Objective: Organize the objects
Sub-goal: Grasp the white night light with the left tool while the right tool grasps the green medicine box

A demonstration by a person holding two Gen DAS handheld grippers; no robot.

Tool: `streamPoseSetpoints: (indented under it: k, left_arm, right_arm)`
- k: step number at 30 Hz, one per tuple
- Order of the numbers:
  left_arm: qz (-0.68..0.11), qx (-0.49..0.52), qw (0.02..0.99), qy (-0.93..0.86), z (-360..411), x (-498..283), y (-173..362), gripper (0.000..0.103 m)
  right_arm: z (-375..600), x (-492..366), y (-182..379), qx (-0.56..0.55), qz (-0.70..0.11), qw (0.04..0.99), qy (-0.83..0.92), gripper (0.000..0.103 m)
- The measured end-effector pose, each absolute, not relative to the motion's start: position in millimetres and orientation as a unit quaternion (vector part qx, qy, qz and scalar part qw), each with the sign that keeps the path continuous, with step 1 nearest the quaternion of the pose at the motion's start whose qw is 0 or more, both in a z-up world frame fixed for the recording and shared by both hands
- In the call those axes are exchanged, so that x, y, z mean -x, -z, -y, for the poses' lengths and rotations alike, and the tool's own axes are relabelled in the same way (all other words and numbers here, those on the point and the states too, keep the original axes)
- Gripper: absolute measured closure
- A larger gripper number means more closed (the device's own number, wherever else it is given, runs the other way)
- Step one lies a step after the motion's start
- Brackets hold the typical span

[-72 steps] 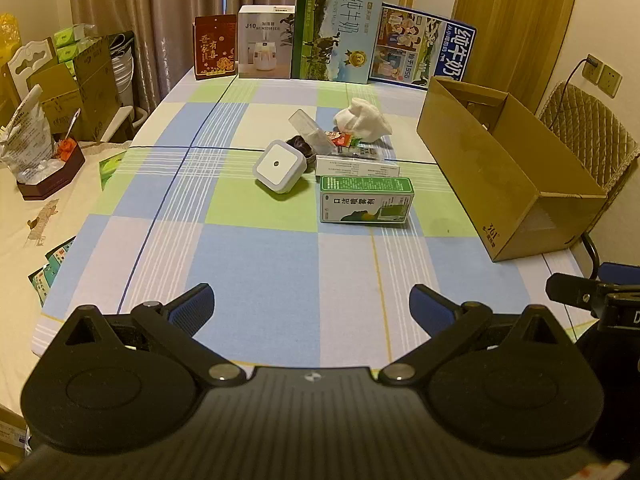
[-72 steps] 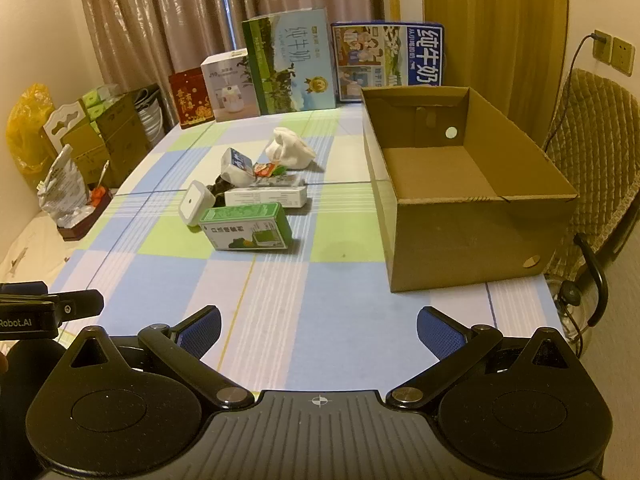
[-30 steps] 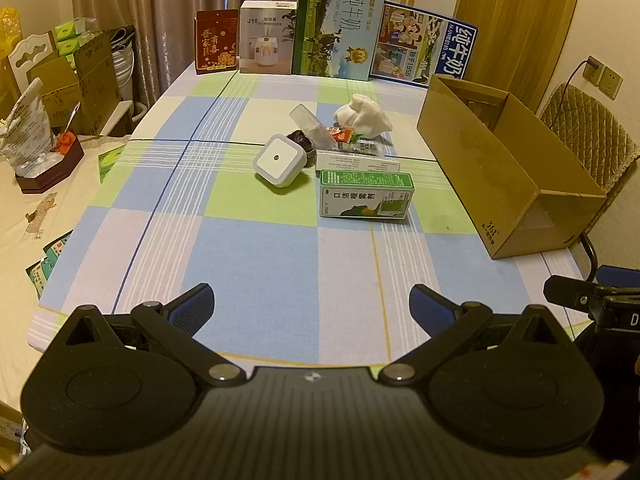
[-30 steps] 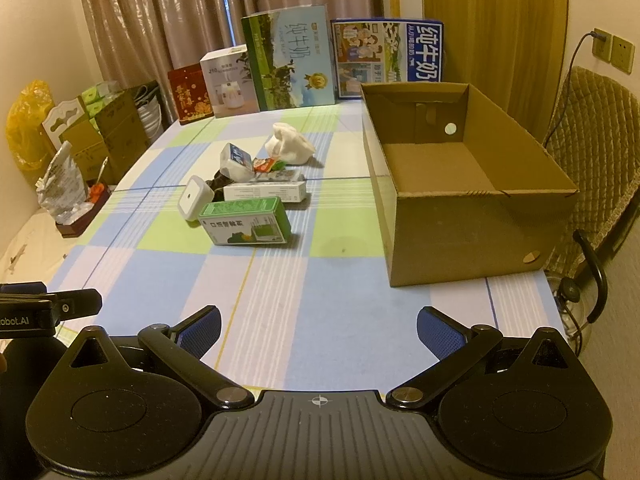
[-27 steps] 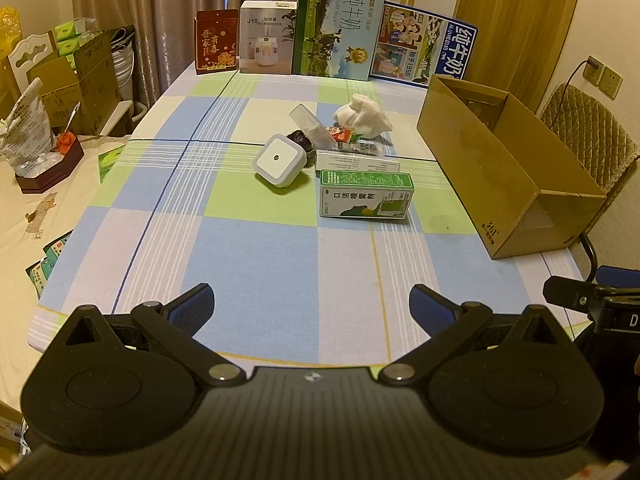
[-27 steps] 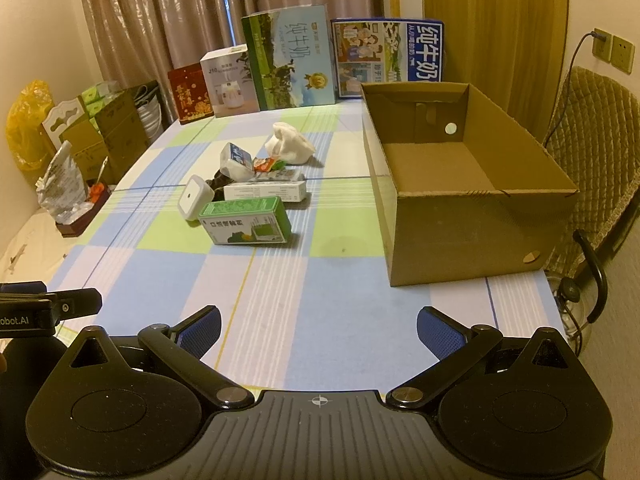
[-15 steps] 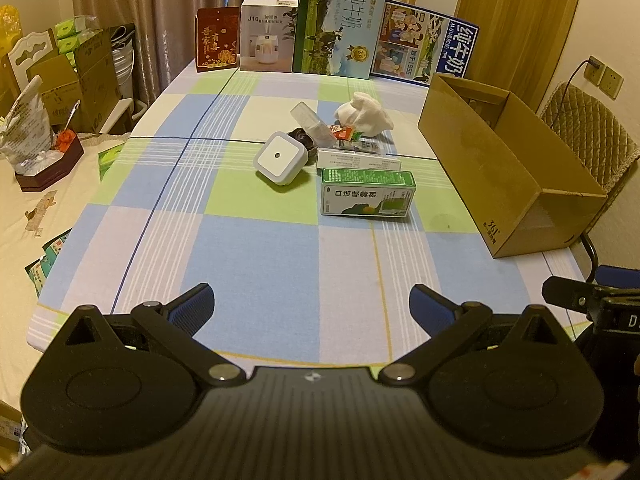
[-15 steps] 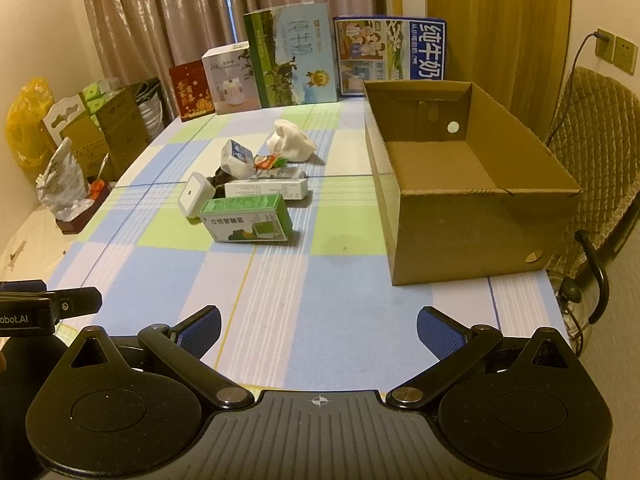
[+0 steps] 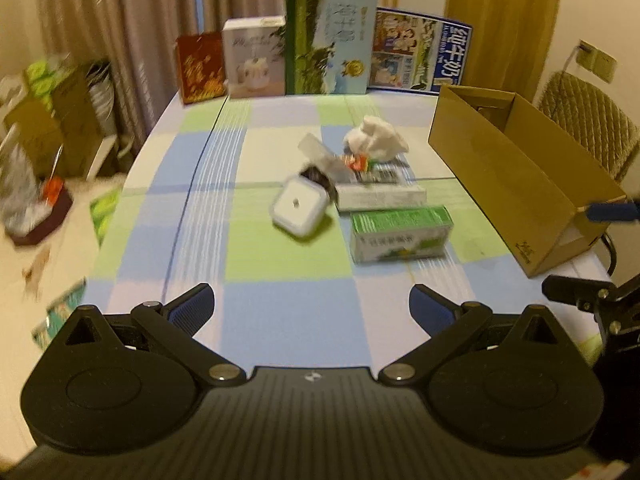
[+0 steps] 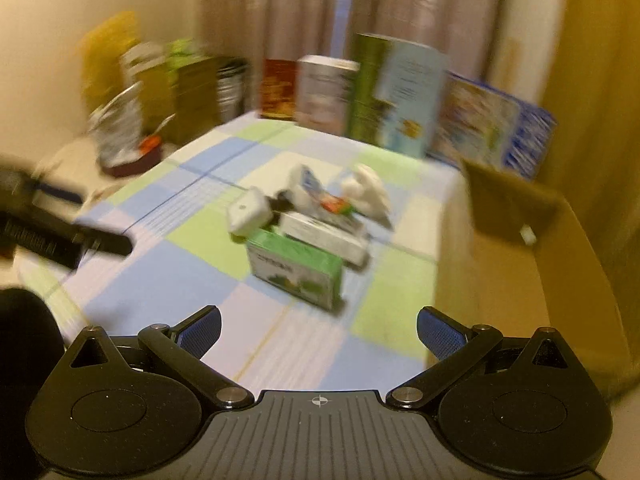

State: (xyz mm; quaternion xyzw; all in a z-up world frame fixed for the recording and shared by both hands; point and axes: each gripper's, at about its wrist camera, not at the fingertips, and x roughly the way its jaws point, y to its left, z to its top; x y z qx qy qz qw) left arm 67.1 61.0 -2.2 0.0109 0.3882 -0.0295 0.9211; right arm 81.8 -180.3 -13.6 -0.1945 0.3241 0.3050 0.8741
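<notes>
Both grippers, left gripper [image 9: 311, 306] and right gripper [image 10: 318, 326], had released, empty jaws. Approach the green box [image 10: 295, 266] squarely; it lay mid-desk, beside the cardboard box [image 9: 520, 178].

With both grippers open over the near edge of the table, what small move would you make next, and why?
Probably ease the right gripper forward to straddle the green box. It is the nearest item of the cluster, it lies flat and unobstructed on its near side, and the cardboard box stands open just to its right.
</notes>
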Motion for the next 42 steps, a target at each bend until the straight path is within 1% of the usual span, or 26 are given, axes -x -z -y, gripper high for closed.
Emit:
streamPoseSetpoints:
  k: [3, 6, 8, 9, 10, 14, 17, 18, 19, 23, 24, 25, 26, 30, 32, 40, 42]
  left_arm:
    - [-0.388, -0.039, 0.920, 0.048, -75, -94, 5, 0.001]
    - [-0.390, -0.063, 0.917, 0.066, -85, -120, 14, 0.001]
    - [-0.394, -0.075, 0.912, 0.080, -89, -137, 23, 0.001]
    - [-0.398, -0.083, 0.910, 0.088, -90, -144, 28, 0.001]
    - [-0.400, -0.090, 0.907, 0.096, -91, -151, 34, 0.001]
    - [-0.410, -0.104, 0.899, 0.111, -94, -177, 57, 0.001]
    - [-0.414, -0.100, 0.897, 0.113, -97, -191, 70, 0.001]
    - [-0.417, -0.098, 0.896, 0.115, -99, -195, 74, 0.001]
    - [-0.419, -0.097, 0.896, 0.115, -100, -198, 77, 0.001]
    - [-0.419, -0.096, 0.894, 0.126, -100, -208, 85, 0.001]
    - [-0.419, -0.096, 0.894, 0.129, -99, -209, 86, 0.001]
    - [-0.419, -0.096, 0.893, 0.133, -99, -211, 88, 0.002]
    - [-0.419, -0.096, 0.893, 0.137, -98, -213, 89, 0.003]
    - [-0.415, -0.101, 0.892, 0.147, -97, -221, 94, 0.007]
    - [-0.410, -0.109, 0.893, 0.152, -95, -226, 96, 0.009]
    - [-0.393, -0.153, 0.887, 0.189, -79, -257, 109, 0.011]
    - [-0.396, -0.163, 0.883, 0.195, -76, -264, 114, 0.017]
  right_arm:
    - [156, -92, 32, 0.260, -0.297, 0.854, -0.339, 0.002]
    - [134, -105, 58, 0.312, -0.287, 0.828, -0.367, 0.003]
    - [122, -116, 78, 0.333, -0.289, 0.812, -0.382, 0.011]
    - [118, -123, 89, 0.339, -0.295, 0.805, -0.387, 0.017]
    - [114, -129, 99, 0.346, -0.301, 0.799, -0.390, 0.020]
    - [97, -154, 131, 0.378, -0.308, 0.779, -0.395, 0.023]
    - [88, -172, 148, 0.383, -0.316, 0.772, -0.397, 0.028]
    - [86, -177, 152, 0.383, -0.321, 0.770, -0.396, 0.033]
    - [85, -180, 155, 0.382, -0.327, 0.768, -0.396, 0.040]
    - [84, -188, 160, 0.363, -0.352, 0.769, -0.391, 0.056]
    - [85, -191, 160, 0.349, -0.367, 0.770, -0.388, 0.066]
    - [86, -193, 159, 0.330, -0.387, 0.772, -0.381, 0.073]
    - [89, -196, 158, 0.308, -0.406, 0.776, -0.372, 0.076]
    - [107, -202, 152, 0.196, -0.467, 0.803, -0.314, 0.076]
    - [111, -198, 153, 0.163, -0.477, 0.814, -0.289, 0.076]
    - [113, -193, 158, 0.128, -0.463, 0.831, -0.280, 0.076]
    - [116, -191, 159, 0.123, -0.460, 0.833, -0.281, 0.076]
